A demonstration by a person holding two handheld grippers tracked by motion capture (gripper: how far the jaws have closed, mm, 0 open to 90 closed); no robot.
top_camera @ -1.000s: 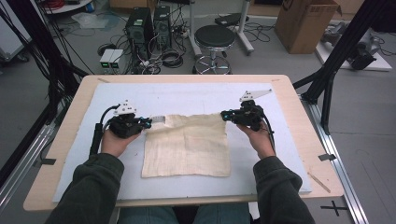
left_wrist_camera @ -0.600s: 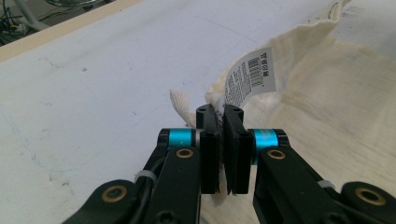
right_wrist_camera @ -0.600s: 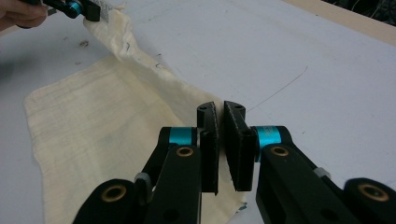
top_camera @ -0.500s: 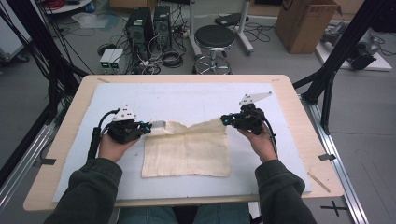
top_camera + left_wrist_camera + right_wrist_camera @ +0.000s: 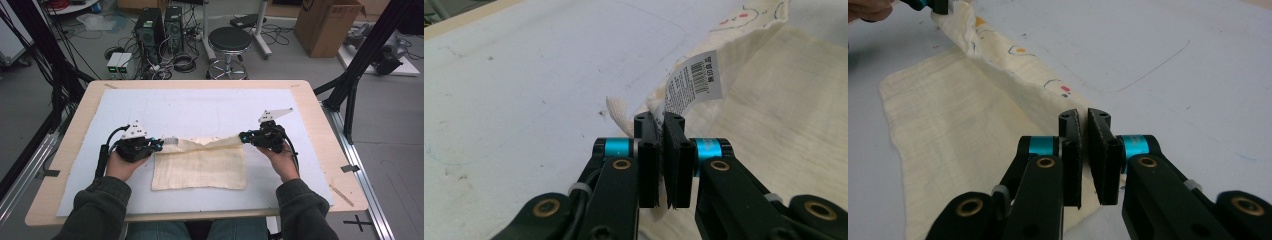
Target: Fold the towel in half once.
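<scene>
A cream cloth (image 5: 200,167) lies on the white mat (image 5: 200,110), its far edge raised off the mat between the two grippers. My left gripper (image 5: 159,145) is shut on the cloth's far left corner. In the left gripper view the jaws (image 5: 660,120) pinch the fabric (image 5: 784,100) right under a white barcode label (image 5: 696,80). My right gripper (image 5: 243,136) is shut on the far right corner. In the right gripper view the jaws (image 5: 1084,117) clamp the cloth (image 5: 958,130), whose printed edge runs up to the other gripper (image 5: 930,4).
The mat covers most of a wooden table (image 5: 320,125). Beyond the table's far edge stand a black stool (image 5: 230,40), computer towers (image 5: 160,25) with cables, and a cardboard box (image 5: 330,25). Black frame poles (image 5: 365,55) rise at both sides.
The left gripper has come toward the person with its corner, and the cloth's far edge has lifted and begun folding over. The right gripper has barely shifted.
</scene>
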